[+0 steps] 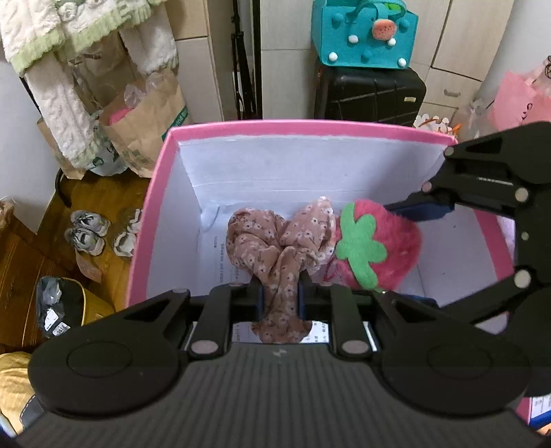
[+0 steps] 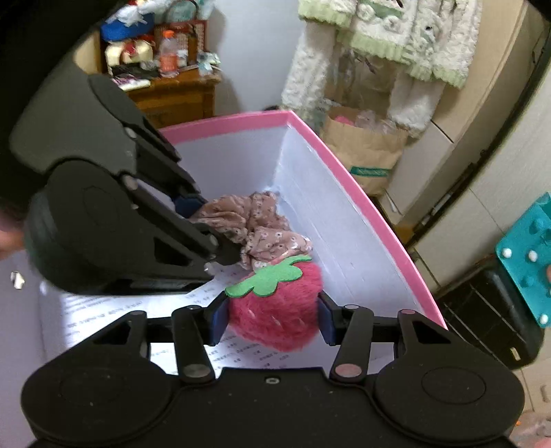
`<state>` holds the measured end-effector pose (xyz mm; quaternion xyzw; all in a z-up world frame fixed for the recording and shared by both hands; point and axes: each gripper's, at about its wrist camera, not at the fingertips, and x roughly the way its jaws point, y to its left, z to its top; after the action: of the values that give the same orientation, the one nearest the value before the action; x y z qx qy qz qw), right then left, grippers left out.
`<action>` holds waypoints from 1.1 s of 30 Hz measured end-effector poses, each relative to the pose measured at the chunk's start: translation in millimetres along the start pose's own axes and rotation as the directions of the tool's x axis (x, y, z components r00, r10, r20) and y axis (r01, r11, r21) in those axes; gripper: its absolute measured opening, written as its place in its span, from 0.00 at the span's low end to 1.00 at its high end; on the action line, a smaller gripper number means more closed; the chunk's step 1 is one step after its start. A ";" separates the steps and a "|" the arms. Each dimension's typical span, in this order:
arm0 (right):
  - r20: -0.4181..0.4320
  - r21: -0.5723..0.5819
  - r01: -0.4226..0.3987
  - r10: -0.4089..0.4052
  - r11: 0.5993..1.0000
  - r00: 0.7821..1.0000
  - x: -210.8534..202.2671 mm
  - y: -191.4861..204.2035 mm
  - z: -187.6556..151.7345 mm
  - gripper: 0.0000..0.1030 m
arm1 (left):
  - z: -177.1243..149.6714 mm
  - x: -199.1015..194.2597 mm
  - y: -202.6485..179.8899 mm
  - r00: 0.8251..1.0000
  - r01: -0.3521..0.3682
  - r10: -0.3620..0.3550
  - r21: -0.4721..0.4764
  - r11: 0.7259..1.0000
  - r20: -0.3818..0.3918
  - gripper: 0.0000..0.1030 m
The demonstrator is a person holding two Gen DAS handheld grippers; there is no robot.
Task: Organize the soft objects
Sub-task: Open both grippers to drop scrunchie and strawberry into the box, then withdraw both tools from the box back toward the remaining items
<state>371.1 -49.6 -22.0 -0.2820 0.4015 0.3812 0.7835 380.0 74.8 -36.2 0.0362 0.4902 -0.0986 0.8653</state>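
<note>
A pink box [image 1: 310, 126] with white inner walls holds both soft objects. My left gripper [image 1: 279, 296] is shut on a brown floral scarf [image 1: 272, 248], which bunches up on the box floor. My right gripper [image 2: 273, 318] is shut on a fluffy pink strawberry plush [image 2: 279, 310] with a green felt leaf, held low inside the box beside the scarf [image 2: 255, 224]. The right gripper [image 1: 423, 206] enters the left wrist view from the right, at the plush [image 1: 375, 244]. The left gripper [image 2: 206, 227] shows in the right wrist view at left.
The pink box rim [image 2: 361, 186] surrounds both grippers. Outside it are a paper bag [image 1: 144, 124], shoes [image 1: 89, 234] on a wooden floor, a black suitcase [image 1: 372, 93] with a teal felt bag [image 1: 365, 31], hanging fleece clothes [image 2: 378, 41], and a wooden cabinet [image 2: 172, 96].
</note>
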 end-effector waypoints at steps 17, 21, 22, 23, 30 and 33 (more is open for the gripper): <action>0.033 0.101 0.038 -0.042 0.994 0.999 -22.3 -5.9 -5.6 0.70 | -17.6 -39.7 -0.3 0.996 0.022 -0.025 0.038 0.999 0.085 0.52; 0.084 0.166 0.008 -0.022 0.986 0.996 -53.7 -4.7 -13.7 0.71 | -28.6 -64.2 -5.0 0.986 -0.056 0.042 0.079 0.995 0.161 0.60; 0.097 0.185 0.000 -0.018 0.983 0.995 -61.9 -3.7 -15.8 0.71 | -29.2 -68.9 -5.5 0.985 -0.068 0.051 0.095 0.993 0.167 0.61; 0.107 0.203 -0.010 -0.012 0.979 0.994 -68.4 -3.1 -17.3 0.71 | -31.1 -74.7 -7.0 0.984 -0.079 0.059 0.116 0.990 0.171 0.61; 0.126 0.249 0.003 -0.035 0.969 0.991 -96.8 21.0 -36.7 0.71 | -49.8 -124.0 -9.5 0.979 -0.062 0.030 0.155 0.986 0.204 0.65; 0.153 0.282 -0.029 -0.016 0.959 0.988 -111.4 30.2 -47.5 0.71 | -63.1 -143.5 -12.9 0.977 -0.036 -0.001 0.174 0.984 0.212 0.68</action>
<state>283.5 -109.8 43.3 -0.1354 0.3915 0.3429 0.8431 252.5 91.6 54.4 0.1066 0.3842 -0.1374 0.9067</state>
